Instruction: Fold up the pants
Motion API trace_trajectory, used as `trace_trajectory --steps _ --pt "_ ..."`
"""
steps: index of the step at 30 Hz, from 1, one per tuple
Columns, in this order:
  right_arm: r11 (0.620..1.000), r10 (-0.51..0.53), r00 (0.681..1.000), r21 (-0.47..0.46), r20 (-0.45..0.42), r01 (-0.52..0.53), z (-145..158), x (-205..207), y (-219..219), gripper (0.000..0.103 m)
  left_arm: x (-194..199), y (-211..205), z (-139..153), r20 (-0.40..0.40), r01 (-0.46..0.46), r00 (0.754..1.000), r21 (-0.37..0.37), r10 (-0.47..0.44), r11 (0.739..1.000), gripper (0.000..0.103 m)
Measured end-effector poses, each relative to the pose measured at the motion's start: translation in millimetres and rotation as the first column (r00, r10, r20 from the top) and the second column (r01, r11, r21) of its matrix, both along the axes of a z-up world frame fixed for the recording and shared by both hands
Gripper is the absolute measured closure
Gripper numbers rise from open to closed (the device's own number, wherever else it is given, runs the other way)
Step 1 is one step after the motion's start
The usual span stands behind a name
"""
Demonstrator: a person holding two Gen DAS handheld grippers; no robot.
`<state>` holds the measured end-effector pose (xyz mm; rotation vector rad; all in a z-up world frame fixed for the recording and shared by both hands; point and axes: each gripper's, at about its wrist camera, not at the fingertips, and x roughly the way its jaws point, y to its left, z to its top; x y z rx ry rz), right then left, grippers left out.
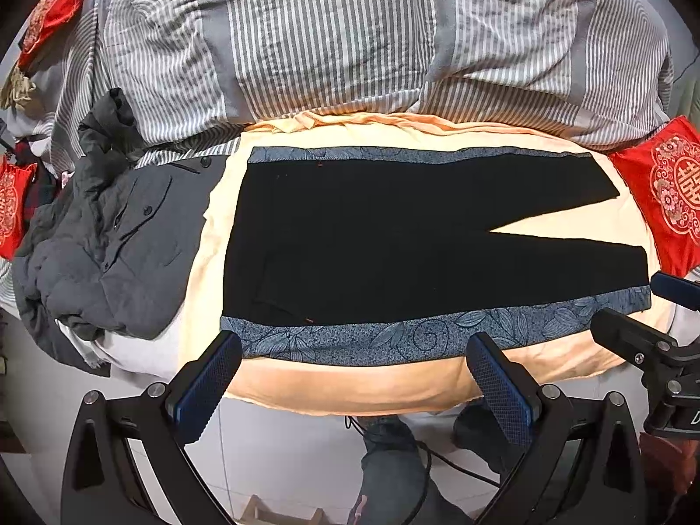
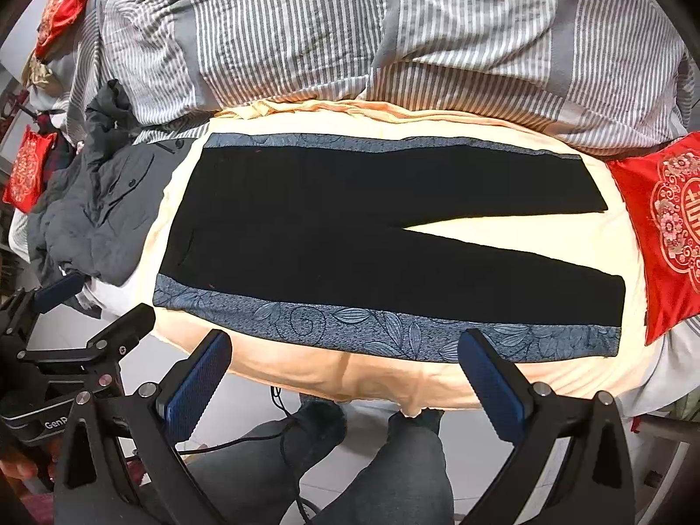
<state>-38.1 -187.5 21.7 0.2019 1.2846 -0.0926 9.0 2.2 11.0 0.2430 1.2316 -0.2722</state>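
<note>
Pants spread flat on the bed, both grippers held wide apart and empty at its near edge.

Left wrist view: the left gripper (image 1: pixel 350 389) has its fingers spread wide with nothing between them, and hangs over the bed's near edge. The black pants (image 1: pixel 393 245) with blue patterned side bands lie flat on a cream sheet (image 1: pixel 547 358) toward 12 o'clock, waist toward 9, legs parting toward 3. A grey jacket (image 1: pixel 109 253) is heaped at 9 o'clock, a striped duvet (image 1: pixel 332 35) at 12. The right gripper (image 1: pixel 665 306) juts in at 3 o'clock, just beside the leg hems.

Right wrist view: the right gripper (image 2: pixel 345 376), equally splayed and empty, faces the pants (image 2: pixel 350 227) at 12 o'clock. This view alone shows the person's legs (image 2: pixel 393 472) at 6 o'clock, a red cushion (image 2: pixel 665 232) large at 3, and the left gripper (image 2: pixel 96 306) at 9.
</note>
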Motion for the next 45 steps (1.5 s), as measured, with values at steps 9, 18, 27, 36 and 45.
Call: trace_trajectory --steps 9,18,27,36,45 --pt "1.0 -0.009 1.0 -0.016 0.008 0.009 3 -2 1 0.0 0 -2 3 0.016 0.01 1.0 0.0 -0.01 1.0 0.0" --pt "1.0 -0.026 1.0 -0.014 0.012 0.026 3 -4 -1 0.0 1 -4 3 0.023 0.024 0.999 0.01 -0.024 1.0 0.0" --pt "0.999 -0.045 0.999 -0.008 0.006 0.045 0 -5 -4 0.0 0 -4 2 0.025 0.029 0.999 0.015 -0.03 0.999 0.0" --pt "0.998 -0.059 0.998 -0.008 -0.003 0.059 -3 -2 -4 0.0 6 -5 0 0.024 0.044 0.999 0.024 -0.045 0.999 0.0" --pt "0.997 -0.075 0.997 -0.002 -0.031 0.075 -11 1 -5 0.0 10 -7 -3 0.023 0.064 0.998 0.035 -0.065 0.997 0.0"
